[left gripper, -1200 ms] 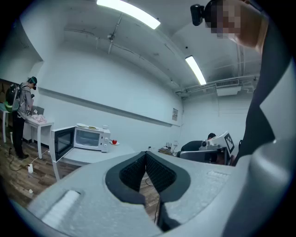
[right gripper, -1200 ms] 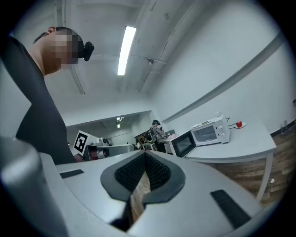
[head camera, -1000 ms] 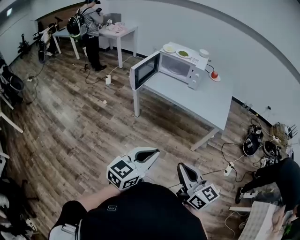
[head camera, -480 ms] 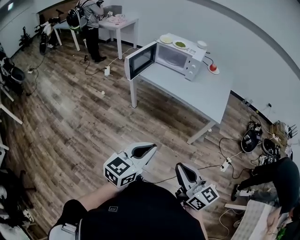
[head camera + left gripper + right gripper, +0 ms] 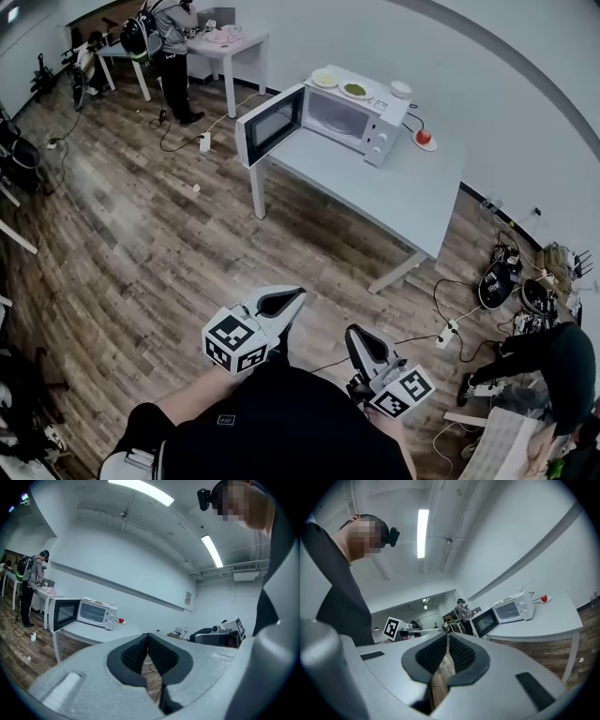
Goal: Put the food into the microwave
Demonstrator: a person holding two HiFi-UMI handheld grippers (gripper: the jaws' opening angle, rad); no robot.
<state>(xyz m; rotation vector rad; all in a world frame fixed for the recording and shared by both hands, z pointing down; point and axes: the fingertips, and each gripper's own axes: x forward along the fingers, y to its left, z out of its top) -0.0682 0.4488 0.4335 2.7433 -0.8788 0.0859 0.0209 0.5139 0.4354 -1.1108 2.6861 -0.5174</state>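
Head view: left gripper (image 5: 292, 298) and right gripper (image 5: 355, 335) both closed on nothing; white boxy microwave (image 5: 361, 122), door open, at pale grey table (image 5: 412, 197) far corner; plated green food (image 5: 354, 90) on top.

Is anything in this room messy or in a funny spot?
Nothing looks spilled or broken. Two plates of food sit on top of the microwave, not inside, and its door hangs wide open past the edge of the table. Loose cables sprawl on the floor beside it.
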